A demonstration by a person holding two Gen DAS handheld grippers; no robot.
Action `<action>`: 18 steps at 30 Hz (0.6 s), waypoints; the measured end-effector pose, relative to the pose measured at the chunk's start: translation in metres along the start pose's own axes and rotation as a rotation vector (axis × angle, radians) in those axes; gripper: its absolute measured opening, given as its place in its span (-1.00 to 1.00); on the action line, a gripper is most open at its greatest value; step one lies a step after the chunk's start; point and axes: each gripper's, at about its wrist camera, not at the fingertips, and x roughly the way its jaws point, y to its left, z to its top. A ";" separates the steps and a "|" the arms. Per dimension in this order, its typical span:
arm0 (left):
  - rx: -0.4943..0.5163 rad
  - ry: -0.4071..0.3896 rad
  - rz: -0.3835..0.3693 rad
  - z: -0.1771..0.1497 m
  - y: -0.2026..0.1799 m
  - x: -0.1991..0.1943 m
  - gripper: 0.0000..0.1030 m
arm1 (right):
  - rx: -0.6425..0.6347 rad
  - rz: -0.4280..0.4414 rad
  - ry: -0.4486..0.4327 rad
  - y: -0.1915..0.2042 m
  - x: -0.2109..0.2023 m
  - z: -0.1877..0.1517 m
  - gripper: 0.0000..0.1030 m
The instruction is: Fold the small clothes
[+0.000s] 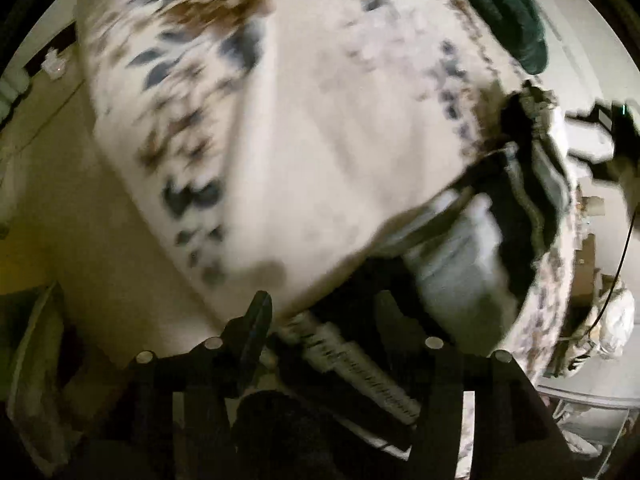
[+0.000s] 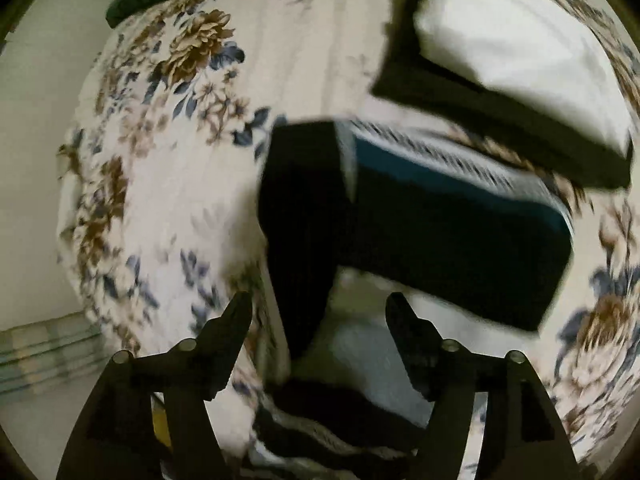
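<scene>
Now we work over the floral bedspread (image 2: 160,160), our landmark, spread flat as the folding ground. On it, below the white folded cloth (image 2: 500,32), lies the dark garment (image 2: 400,220) with its striped band. Both the right gripper (image 2: 320,316) and left gripper (image 1: 324,312) stand apart, holding nothing, seemingly having let go.

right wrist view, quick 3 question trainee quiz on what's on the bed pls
1. True or false: the right gripper has its jaws apart with nothing clamped between the pads.
2. What lies on the floral bedspread just ahead of the gripper? A) a dark folded garment with a striped band B) a pair of shoes C) a book
3. What colour is the folded item at the upper right, beyond the dark garment?

Key: 1 true; 2 A; 3 white
</scene>
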 end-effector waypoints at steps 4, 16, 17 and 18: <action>0.085 -0.040 -0.080 0.041 -0.057 -0.004 -0.01 | 0.065 0.047 -0.023 -0.054 -0.023 -0.045 0.39; 0.370 -0.059 -0.180 0.224 -0.282 0.100 0.00 | 0.342 0.206 -0.205 -0.207 -0.009 -0.042 0.39; 0.380 -0.036 -0.181 0.235 -0.294 0.116 0.00 | 0.355 0.234 -0.210 -0.213 -0.004 -0.035 0.39; 0.388 -0.013 -0.176 0.245 -0.305 0.131 0.00 | 0.371 0.256 -0.211 -0.218 0.001 -0.030 0.39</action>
